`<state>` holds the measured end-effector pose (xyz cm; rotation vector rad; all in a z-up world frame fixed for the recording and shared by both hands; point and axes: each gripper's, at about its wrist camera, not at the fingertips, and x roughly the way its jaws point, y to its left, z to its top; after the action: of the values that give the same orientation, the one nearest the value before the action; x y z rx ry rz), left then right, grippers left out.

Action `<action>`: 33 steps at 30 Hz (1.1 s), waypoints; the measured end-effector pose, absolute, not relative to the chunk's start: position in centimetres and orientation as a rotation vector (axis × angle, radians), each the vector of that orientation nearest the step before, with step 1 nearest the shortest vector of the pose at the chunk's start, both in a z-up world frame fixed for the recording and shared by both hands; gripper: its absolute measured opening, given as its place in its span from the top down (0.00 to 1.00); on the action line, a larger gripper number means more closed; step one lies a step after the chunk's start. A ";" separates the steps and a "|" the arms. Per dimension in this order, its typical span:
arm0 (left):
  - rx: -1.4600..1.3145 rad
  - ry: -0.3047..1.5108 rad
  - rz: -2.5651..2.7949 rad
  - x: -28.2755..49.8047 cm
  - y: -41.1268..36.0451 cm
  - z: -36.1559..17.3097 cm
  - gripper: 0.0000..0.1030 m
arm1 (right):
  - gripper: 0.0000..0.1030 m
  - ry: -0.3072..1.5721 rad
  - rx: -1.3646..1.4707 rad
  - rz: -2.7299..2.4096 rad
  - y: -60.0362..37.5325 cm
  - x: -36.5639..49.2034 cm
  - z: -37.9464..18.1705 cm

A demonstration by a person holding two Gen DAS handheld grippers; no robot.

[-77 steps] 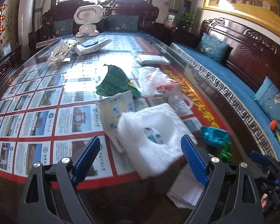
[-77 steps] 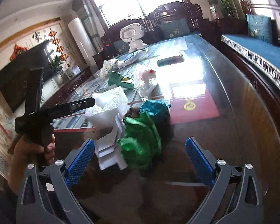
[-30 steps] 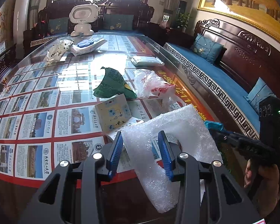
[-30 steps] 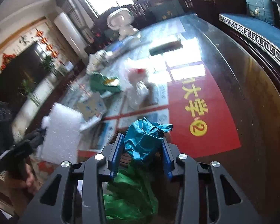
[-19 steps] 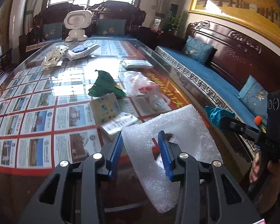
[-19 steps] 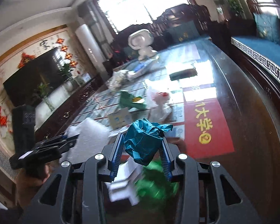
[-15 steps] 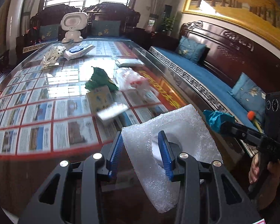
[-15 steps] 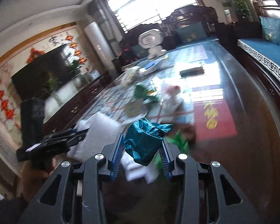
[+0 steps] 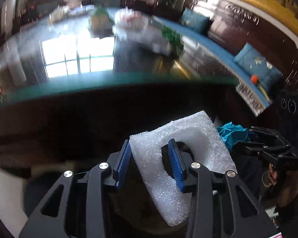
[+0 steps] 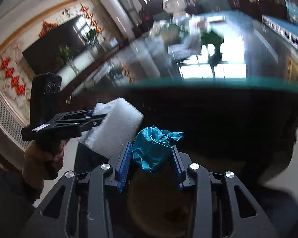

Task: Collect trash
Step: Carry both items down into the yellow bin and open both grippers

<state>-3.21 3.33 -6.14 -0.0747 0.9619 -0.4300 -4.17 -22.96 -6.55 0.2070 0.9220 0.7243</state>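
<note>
1. Foam, one white sheet point(image 9: 180, 158) with a hole cut through it, sat pinched in the left gripper point(image 9: 150, 162); one blue pad point(image 9: 174, 164) poked through the hole. Gripper angled down, below the glass table edge point(image 9: 109, 81).
2. Right wrist view: one crumpled teal wrapper point(image 10: 153, 148) was clamped in the right gripper point(image 10: 151, 158), beside the foam. Blurred litter lay on the table behind.

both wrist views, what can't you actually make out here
- Left wrist view: the litter on the table top is smeared by motion blur; single items can't be told apart.
- Right wrist view: the same pile is blurred too.
- Both views: below the gripper jaws, a dark round shape is too dim to identify.
- Left wrist view: the white foam sheet hides part of the teal wrapper.
</note>
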 end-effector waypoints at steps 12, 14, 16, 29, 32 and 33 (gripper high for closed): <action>-0.036 1.109 -0.405 -6.5 1.8 -13.7 0.25 | 0.64 1.038 0.243 0.710 -22.4 -6.7 -10.6; -0.023 1.111 -0.404 -6.6 1.6 -13.7 0.25 | 0.64 1.040 0.233 0.712 -22.2 -6.8 -10.8; -0.004 1.100 -0.394 -6.6 1.7 -13.6 0.25 | 0.64 1.045 0.223 0.722 -22.0 -6.5 -10.6; 0.010 1.099 -0.376 -5.8 1.9 -13.1 0.24 | 0.33 1.039 0.172 0.749 -21.2 -7.1 -10.9; 0.014 1.098 -0.366 -5.6 2.0 -13.1 0.24 | 0.33 1.038 0.179 0.746 -21.5 -6.9 -11.0; 0.013 1.097 -0.362 -5.5 2.1 -13.1 0.24 | 0.33 1.041 0.180 0.743 -21.6 -6.8 -11.1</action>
<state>-5.51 2.07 -13.08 0.0130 1.0971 -0.3615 -6.79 -21.56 -11.11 0.1800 1.0408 0.7428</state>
